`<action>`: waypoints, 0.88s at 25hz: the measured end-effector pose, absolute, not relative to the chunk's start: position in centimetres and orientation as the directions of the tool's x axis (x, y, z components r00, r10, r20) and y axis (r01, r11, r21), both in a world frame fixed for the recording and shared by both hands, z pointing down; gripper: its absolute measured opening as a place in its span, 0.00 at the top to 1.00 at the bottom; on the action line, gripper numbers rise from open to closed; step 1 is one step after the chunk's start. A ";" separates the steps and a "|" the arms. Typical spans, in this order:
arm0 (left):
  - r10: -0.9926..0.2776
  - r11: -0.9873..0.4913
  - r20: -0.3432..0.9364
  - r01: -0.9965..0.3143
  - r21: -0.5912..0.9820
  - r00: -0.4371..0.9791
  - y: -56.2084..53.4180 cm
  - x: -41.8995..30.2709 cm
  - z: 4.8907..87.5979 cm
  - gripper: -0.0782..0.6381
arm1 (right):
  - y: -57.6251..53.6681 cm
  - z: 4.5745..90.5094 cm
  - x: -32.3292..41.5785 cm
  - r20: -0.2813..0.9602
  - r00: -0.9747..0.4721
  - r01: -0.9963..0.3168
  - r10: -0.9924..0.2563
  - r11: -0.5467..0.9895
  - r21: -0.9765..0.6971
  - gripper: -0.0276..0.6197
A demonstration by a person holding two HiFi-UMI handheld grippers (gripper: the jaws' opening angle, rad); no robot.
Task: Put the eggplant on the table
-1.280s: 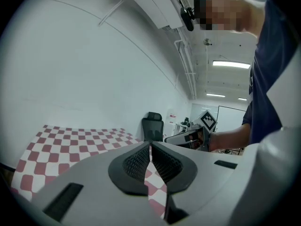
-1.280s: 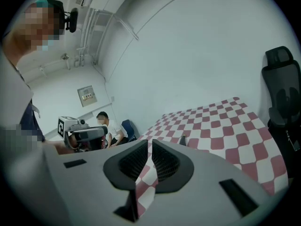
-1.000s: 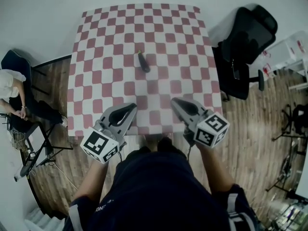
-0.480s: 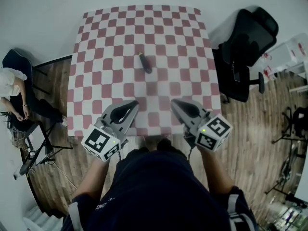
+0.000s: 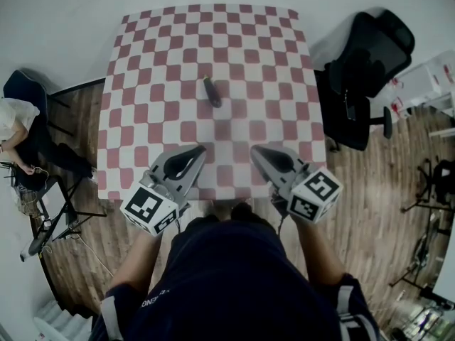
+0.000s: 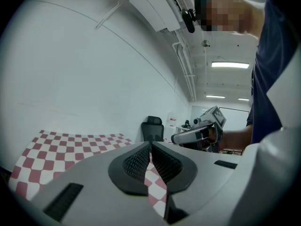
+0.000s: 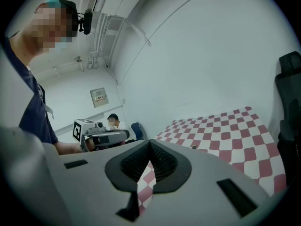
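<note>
The eggplant [image 5: 212, 91] already lies on the counter [image 5: 142, 130], so best hold the closed, empty left gripper [image 5: 200, 148] and right gripper [image 5: 254, 148] well short of it, nudging nothing.

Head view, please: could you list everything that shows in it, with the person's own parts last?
Dark purple, elongated eggplant: one, lying on the table a little beyond its middle, touching nothing else.
Table with red-and-white checked cloth: one, centre of the view.
Black office chair: one, right of the table.
Seated person in a white top: one, left of the table.
Wooden plank floor: brown, to the table's left, right and near sides.
Left tool: one, grey with a marker cube, over the table's near edge, jaws shut, empty.
Right tool: one, grey with a marker cube, beside the left one, jaws shut, empty.
Person's torso: dark blue top, bottom of the view.
</note>
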State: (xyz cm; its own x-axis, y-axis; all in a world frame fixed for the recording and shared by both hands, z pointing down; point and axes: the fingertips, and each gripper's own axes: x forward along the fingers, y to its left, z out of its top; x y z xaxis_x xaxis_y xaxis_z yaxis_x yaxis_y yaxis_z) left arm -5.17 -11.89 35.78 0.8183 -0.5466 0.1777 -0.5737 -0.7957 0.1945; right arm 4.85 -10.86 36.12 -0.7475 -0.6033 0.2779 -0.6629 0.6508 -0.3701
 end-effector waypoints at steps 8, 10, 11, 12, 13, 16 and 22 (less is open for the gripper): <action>-0.548 -0.792 0.182 -0.576 0.200 0.817 -12.5 -4.4 36.0 0.84 | -11.6 37.1 5.4 0.314 -0.746 -0.666 -0.587 0.651 -0.366 0.93; -0.549 -0.792 0.181 -0.577 0.201 0.816 -12.6 -4.3 36.1 0.84 | -11.7 37.6 5.6 0.331 -0.743 -0.670 -0.582 0.647 -0.364 0.93; -0.549 -0.792 0.181 -0.577 0.201 0.816 -12.7 -4.2 36.1 0.84 | -11.8 37.8 5.7 0.336 -0.742 -0.671 -0.580 0.647 -0.364 0.93; -0.549 -0.792 0.182 -0.577 0.202 0.816 -12.7 -4.1 36.1 0.84 | -11.9 37.9 5.7 0.340 -0.741 -0.671 -0.578 0.646 -0.363 0.93; -0.549 -0.791 0.182 -0.577 0.203 0.816 -12.8 -4.1 36.1 0.84 | -11.9 37.9 5.7 0.344 -0.741 -0.671 -0.576 0.647 -0.363 0.93; -0.551 -0.788 0.183 -0.580 0.208 0.814 -13.1 -4.1 36.2 0.84 | -12.2 38.1 5.7 0.353 -0.743 -0.669 -0.569 0.649 -0.363 0.93; -0.552 -0.784 0.190 -0.583 0.215 0.812 -13.9 -3.8 36.6 0.84 | -13.1 38.6 5.9 0.360 -0.744 -0.667 -0.562 0.647 -0.368 0.93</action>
State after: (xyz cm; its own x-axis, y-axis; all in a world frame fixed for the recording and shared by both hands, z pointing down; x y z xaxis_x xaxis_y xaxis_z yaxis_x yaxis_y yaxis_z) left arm -3.82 -13.89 36.60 0.8120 -0.5517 0.1904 -0.5828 -0.7837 0.2148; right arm 5.86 -13.10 38.58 -0.7442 -0.5624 0.3603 -0.6674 0.6474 -0.3680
